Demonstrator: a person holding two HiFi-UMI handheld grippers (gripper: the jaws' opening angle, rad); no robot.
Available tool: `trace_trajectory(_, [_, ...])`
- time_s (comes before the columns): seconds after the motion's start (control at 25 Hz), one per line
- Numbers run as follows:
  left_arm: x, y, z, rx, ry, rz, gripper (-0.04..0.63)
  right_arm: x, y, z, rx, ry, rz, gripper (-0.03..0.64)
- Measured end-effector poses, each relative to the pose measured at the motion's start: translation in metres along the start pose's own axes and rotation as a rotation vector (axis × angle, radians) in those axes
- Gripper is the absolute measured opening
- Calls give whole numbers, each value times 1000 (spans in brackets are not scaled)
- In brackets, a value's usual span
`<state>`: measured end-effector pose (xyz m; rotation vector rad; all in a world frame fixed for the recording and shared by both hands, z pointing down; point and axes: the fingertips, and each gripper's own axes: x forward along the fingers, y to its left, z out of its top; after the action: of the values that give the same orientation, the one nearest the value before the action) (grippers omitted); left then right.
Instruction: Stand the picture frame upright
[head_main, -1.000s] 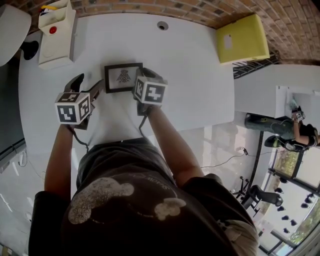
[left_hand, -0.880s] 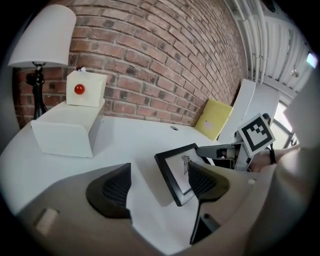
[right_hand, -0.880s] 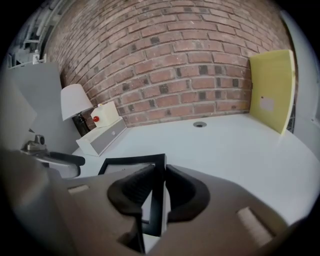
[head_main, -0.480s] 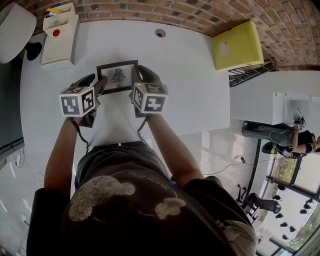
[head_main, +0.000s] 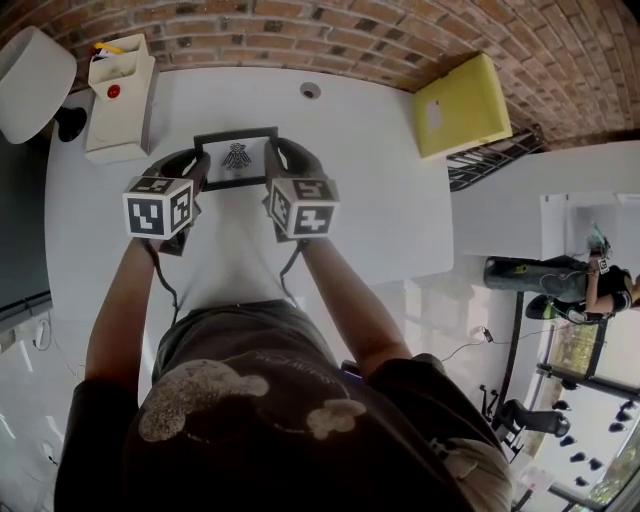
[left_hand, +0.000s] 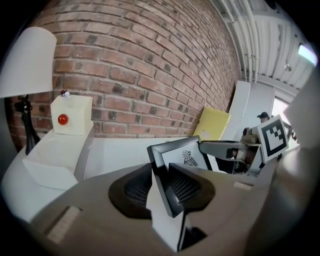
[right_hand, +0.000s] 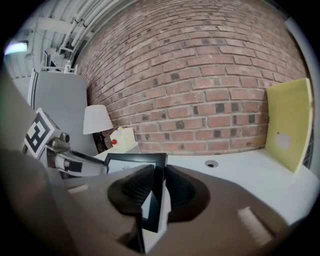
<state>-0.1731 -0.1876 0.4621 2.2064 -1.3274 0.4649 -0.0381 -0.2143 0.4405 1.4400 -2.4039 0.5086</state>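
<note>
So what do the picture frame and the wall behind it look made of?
Picture frame: black moulding with a smooth satin sheen, wood or plastic, can't tell which; pale print inside. Wall: red-brown brick with pale mortar joints, matte and rough.

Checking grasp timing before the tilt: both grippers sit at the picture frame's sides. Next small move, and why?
Probably hold still and let the left gripper finish clamping before tilting. Its jaws are closing, pads already against the left edge of the picture frame; the right gripper is shut on the right edge. Tilting on one firm grip might twist it.
</note>
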Motion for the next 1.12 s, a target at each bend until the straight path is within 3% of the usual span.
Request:
trace_trajectory(0.4, [29,26,60,142,-59,76,117,37,-12,52,-107,-91,98,83])
trace_trajectory(0.64, [55,50,90,223,-73,169,104,65,-21,70,-227,-92,137,74])
trace_trajectory(1.12, [104,76,116,201,-83,195,90,123,-55,80,-201,-93,141,60])
